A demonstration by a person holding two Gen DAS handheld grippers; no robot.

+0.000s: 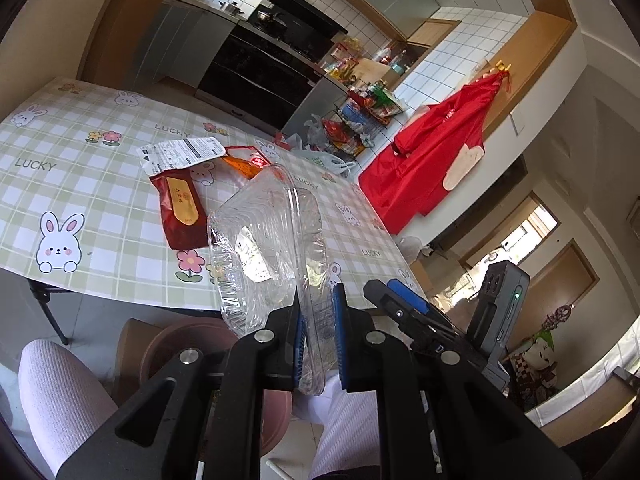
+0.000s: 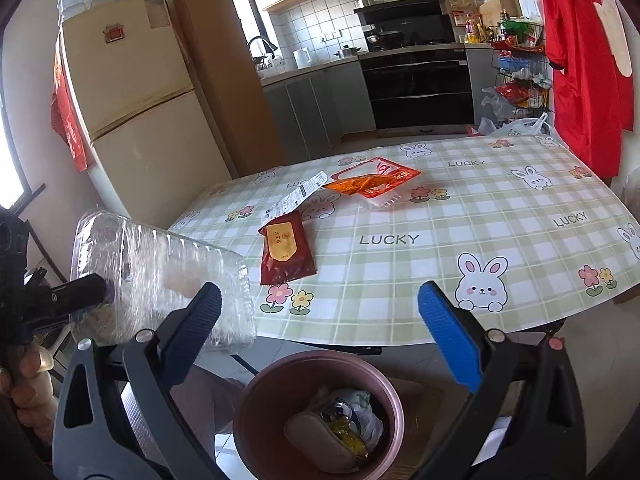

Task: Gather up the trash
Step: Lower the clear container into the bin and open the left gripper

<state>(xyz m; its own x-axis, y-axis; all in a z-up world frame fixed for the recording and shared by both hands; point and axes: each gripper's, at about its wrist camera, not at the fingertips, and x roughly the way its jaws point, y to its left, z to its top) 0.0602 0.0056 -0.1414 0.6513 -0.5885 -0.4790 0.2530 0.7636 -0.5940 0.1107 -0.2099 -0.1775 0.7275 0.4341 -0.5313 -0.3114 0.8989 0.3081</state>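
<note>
We have the clear plastic clamshell container pinched by one thin wall in the left hand-held gripper, lower centre of the left wrist view, held off the table edge. The brown bin, already partly full, sits low in the right wrist view beneath the right hand-held gripper, whose jaws gape empty. We judge the flimsy wall could buckle and slip free, or the bulky box could catch the bin's rim and tumble to the floor. The red wrapper awaits on the table.
</note>
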